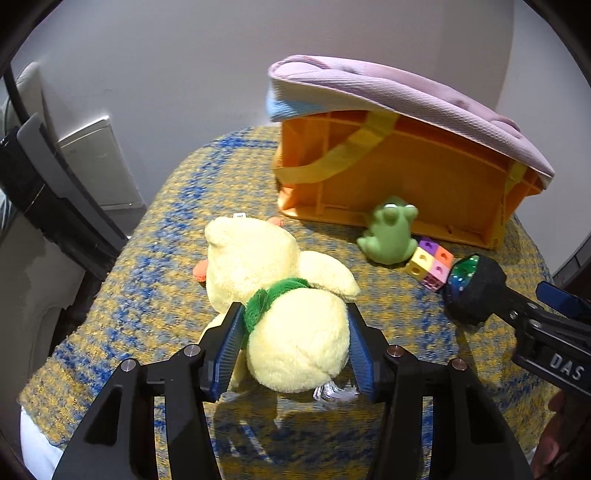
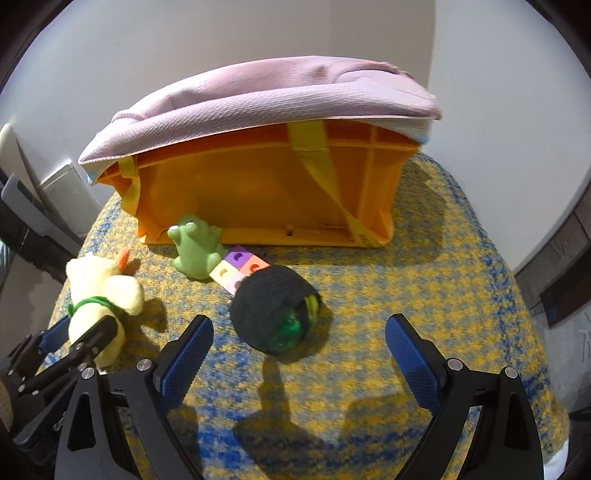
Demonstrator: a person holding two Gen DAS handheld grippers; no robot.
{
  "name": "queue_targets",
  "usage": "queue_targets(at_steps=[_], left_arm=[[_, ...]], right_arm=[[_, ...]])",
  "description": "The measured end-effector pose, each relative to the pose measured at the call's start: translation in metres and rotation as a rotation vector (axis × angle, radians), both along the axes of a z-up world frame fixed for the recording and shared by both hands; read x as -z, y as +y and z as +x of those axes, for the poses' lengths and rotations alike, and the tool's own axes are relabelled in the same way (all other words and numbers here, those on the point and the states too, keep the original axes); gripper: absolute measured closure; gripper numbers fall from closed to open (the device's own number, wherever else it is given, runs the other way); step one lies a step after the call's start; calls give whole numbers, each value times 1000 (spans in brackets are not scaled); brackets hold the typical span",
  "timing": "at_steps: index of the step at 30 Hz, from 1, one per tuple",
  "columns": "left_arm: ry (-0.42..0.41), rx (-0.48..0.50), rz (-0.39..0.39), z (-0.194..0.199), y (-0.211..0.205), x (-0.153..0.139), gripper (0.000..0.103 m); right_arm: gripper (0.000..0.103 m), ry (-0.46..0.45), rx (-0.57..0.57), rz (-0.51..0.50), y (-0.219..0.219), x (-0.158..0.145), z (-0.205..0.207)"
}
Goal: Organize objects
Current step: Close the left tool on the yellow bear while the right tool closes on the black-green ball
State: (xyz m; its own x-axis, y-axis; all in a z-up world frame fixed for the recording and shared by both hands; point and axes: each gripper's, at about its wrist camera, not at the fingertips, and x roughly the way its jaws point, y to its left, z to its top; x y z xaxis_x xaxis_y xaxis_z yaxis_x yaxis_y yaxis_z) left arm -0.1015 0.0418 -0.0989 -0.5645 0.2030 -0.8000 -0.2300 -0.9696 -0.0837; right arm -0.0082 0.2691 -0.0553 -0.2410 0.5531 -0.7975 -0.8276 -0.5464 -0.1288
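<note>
Left gripper [image 1: 295, 343] on the yellow plush duck [image 1: 284, 302], jaws pressed to its soft, light body below the green scarf.
From the right gripper [image 2: 299, 354], jaws gaping and empty, a black-sleeved ball [image 2: 275, 308] sits loose on the nubbly woven cloth [image 2: 424, 280], likely to roll; orange crate [image 2: 258, 195] beyond.

Plain pale wall [image 2: 221, 33] behind. Yellow-blue woven cloth [image 2: 424, 280] covers bench. White panel [image 1: 99, 162] against wall at left. Dark wood trim [image 2: 565, 258] at right. Hard shadows on cloth.
</note>
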Motion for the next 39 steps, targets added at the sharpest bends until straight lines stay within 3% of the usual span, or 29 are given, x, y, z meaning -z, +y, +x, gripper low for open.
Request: queue_targets(at_steps=[13,16,18,19,27,39], left_arm=[[13,10,21,-4,-7,8,51],[14,15,19,-5,-5,9,51],[14,15,18,-5,-4,9,51],[14,15,18,-5,-4,9,51],[19,24,20,-2,-3,5,51],[73,47,22,16,3,-23,51]], right_arm=[[9,-64,17,-37,20,33,-24],[21,-75,11,-57,23,40,-27],[38,-83,10,-70,25,44,-28],[41,-88,15,-66,25,44,-27],[43,-62,21,-87,21,35,-14],[43,-27,28,-66,1,1,11]])
